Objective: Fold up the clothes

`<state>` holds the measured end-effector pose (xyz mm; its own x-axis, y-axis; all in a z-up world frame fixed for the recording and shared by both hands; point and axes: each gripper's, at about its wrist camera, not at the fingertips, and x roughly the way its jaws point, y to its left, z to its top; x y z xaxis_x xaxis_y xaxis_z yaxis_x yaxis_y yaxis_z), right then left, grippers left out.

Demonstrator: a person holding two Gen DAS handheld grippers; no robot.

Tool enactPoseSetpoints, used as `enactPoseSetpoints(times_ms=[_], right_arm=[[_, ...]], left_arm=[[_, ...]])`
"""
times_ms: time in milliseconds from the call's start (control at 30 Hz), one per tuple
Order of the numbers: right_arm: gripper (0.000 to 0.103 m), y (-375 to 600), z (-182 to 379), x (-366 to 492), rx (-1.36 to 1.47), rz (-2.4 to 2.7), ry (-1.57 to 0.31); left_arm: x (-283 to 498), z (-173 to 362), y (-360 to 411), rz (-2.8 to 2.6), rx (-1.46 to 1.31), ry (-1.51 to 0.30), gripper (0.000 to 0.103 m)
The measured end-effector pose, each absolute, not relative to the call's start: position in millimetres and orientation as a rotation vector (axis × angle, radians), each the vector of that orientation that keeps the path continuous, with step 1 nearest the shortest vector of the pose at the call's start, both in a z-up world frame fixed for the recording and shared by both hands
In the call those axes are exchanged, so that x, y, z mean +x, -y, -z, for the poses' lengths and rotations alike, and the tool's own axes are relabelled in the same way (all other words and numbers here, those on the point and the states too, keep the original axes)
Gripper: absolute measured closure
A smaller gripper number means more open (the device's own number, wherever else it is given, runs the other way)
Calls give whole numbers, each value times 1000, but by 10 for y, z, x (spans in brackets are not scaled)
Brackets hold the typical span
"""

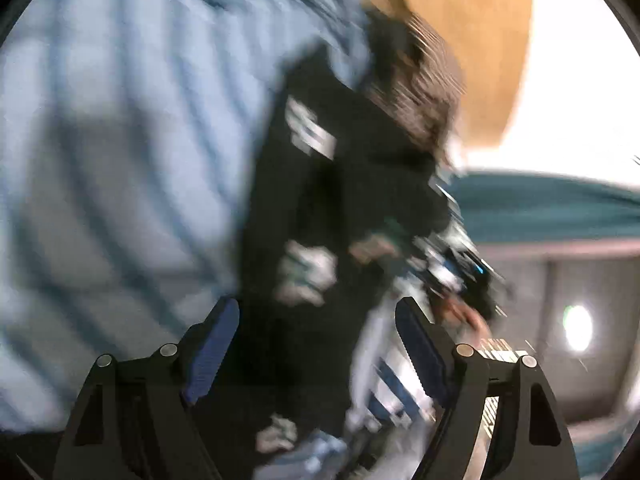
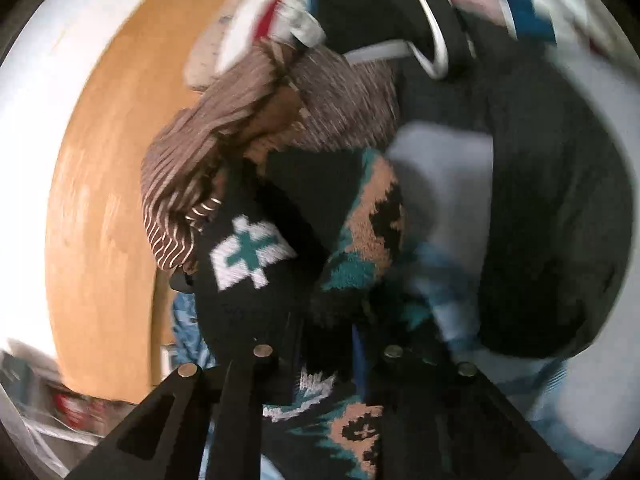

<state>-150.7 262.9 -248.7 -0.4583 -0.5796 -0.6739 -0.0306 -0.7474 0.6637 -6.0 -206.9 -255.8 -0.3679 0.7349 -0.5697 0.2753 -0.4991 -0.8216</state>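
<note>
A black knit garment (image 1: 320, 184) with white, teal and tan motifs hangs in the middle of the blurred left wrist view. My left gripper (image 1: 316, 308) stands open below it, its blue pads (image 1: 212, 344) wide apart and not pressing on the fabric. In the right wrist view the same black knit garment (image 2: 248, 256) fills the centre. My right gripper (image 2: 324, 344) is shut on a fold of it, and the cloth hides the fingertips. A brown striped garment (image 2: 240, 140) lies bunched just beyond the knit.
A light blue striped cloth (image 1: 100, 140) covers the left. A blue-and-white striped piece (image 1: 384, 380) sits by the right finger. A dark grey garment (image 2: 552, 220), a white hanger (image 2: 432, 40) and a wooden panel (image 2: 108, 200) surround the pile.
</note>
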Motion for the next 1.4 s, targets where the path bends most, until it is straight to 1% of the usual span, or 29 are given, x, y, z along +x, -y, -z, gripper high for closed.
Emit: enactPoseSetpoints(times_ms=[67, 167, 300, 367, 400, 433, 467, 533, 600, 667, 733, 800, 833, 967, 1100, 1133, 1167, 1233, 1267, 1333, 1400], right_arm=[[88, -2533, 2099, -1349, 1272, 2347, 706], [88, -2243, 1423, -1091, 1070, 2371, 541], [88, -1339, 684, -651, 920, 2152, 302], [86, -793, 532, -330, 920, 1903, 198], [84, -553, 530, -154, 944, 1766, 157], [76, -334, 550, 29, 971, 1636, 124], [51, -195, 590, 189, 991, 1545, 105], [34, -129, 703, 415, 1012, 1470, 89], [33, -313, 838, 462, 1005, 1550, 62], [23, -619, 1032, 404, 1026, 1743, 1], [23, -898, 1341, 320, 1093, 1957, -142], [22, -1019, 1731, 296, 1203, 2075, -346], [23, -1037, 1940, 323, 1259, 2069, -420], [24, -836, 2481, 576, 1351, 1904, -503], [26, -565, 2827, 872, 1268, 1870, -676], [36, -558, 2871, 886, 1244, 1887, -699], [59, -612, 2863, 843, 1243, 1922, -668], [83, -768, 2789, 692, 1264, 2005, -534], [90, -873, 2706, 628, 1255, 2054, -484], [92, -1138, 2461, 538, 1202, 2162, -430], [93, -1481, 2198, 478, 1154, 2275, -417]], left_arm=[[-27, 2537, 2208, -2071, -1579, 1380, 22], [45, 2496, 2368, -2219, -1631, 1439, 22], [187, 2517, 2475, -2216, -1619, 1590, 22], [237, 2556, 2515, -2186, -1621, 1648, 22], [253, 2578, 2533, -2171, -1628, 1668, 22], [270, 2600, 2552, -2157, -1636, 1687, 22], [293, 2625, 2593, -2149, -1644, 1701, 22], [342, 2670, 2691, -2134, -1658, 1726, 22], [402, 2707, 2815, -2138, -1677, 1728, 22], [445, 2748, 2902, -2140, -1692, 1733, 22], [477, 2792, 2962, -2132, -1701, 1750, 22], [467, 2813, 2964, -2119, -1703, 1746, 22], [444, 2811, 2946, -2124, -1706, 1731, 22], [410, 2781, 2875, -2140, -1714, 1656, 22], [431, 2792, 2893, -2133, -1702, 1666, 22], [441, 2795, 2896, -2130, -1698, 1672, 22], [447, 2793, 2893, -2130, -1697, 1668, 22], [453, 2785, 2884, -2131, -1698, 1657, 22], [454, 2779, 2876, -2132, -1698, 1649, 22], [452, 2770, 2840, -2128, -1691, 1648, 22], [450, 2761, 2803, -2124, -1684, 1646, 22]])
